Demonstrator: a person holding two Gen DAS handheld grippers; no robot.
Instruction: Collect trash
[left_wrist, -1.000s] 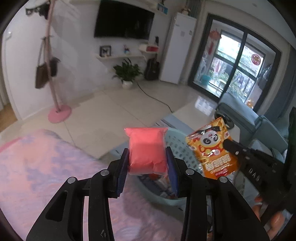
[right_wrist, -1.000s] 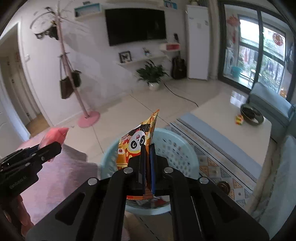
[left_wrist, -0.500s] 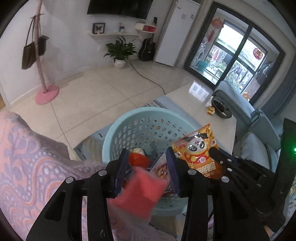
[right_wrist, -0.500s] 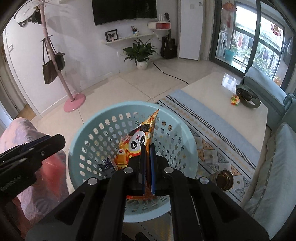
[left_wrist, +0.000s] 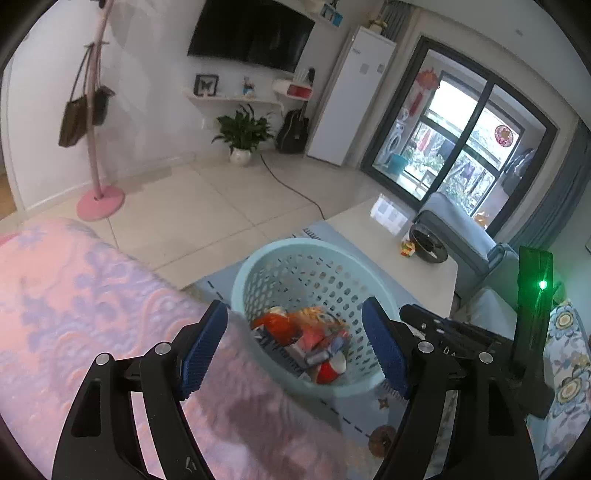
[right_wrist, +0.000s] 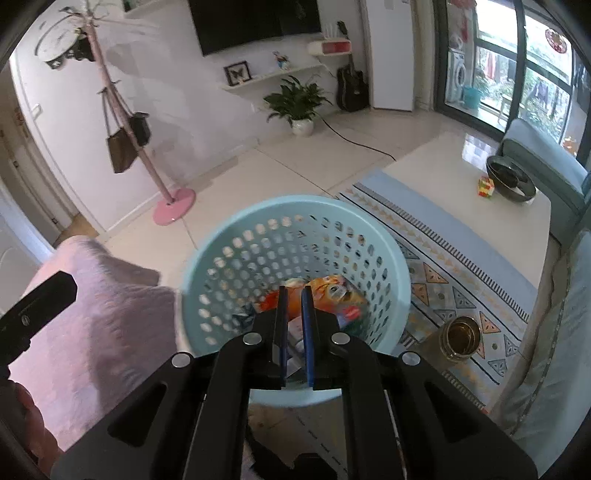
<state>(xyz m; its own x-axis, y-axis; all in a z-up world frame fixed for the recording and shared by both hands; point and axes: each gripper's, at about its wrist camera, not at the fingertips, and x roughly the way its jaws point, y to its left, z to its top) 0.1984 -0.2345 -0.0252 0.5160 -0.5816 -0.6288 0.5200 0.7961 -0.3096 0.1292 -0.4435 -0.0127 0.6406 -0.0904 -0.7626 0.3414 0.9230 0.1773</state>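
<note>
A light blue perforated basket (left_wrist: 314, 254) (right_wrist: 295, 210) stands on the rug and holds several pieces of trash. The orange panda snack bag (right_wrist: 332, 295) lies inside it on top of the pile, and red and pink wrappers (left_wrist: 310, 336) lie there too. My left gripper (left_wrist: 295, 343) is wide open and empty, just above the basket's near rim. My right gripper (right_wrist: 293, 325) is over the basket with its jaws slightly apart and nothing between them. The right gripper also shows at the right in the left wrist view (left_wrist: 454, 328).
A pink patterned blanket (left_wrist: 74, 295) (right_wrist: 96, 310) lies left of the basket. A white low table (right_wrist: 461, 173) carries a dark bowl (right_wrist: 509, 177) and a colourful cube (right_wrist: 485, 186). A small jar (right_wrist: 460, 338) stands on the rug. A grey sofa (left_wrist: 458, 229) is at the right.
Both grippers let go over the basket: the pink packet dropped from the left and the panda bag from the right. The left jaws opened wide, the right jaws a little.
</note>
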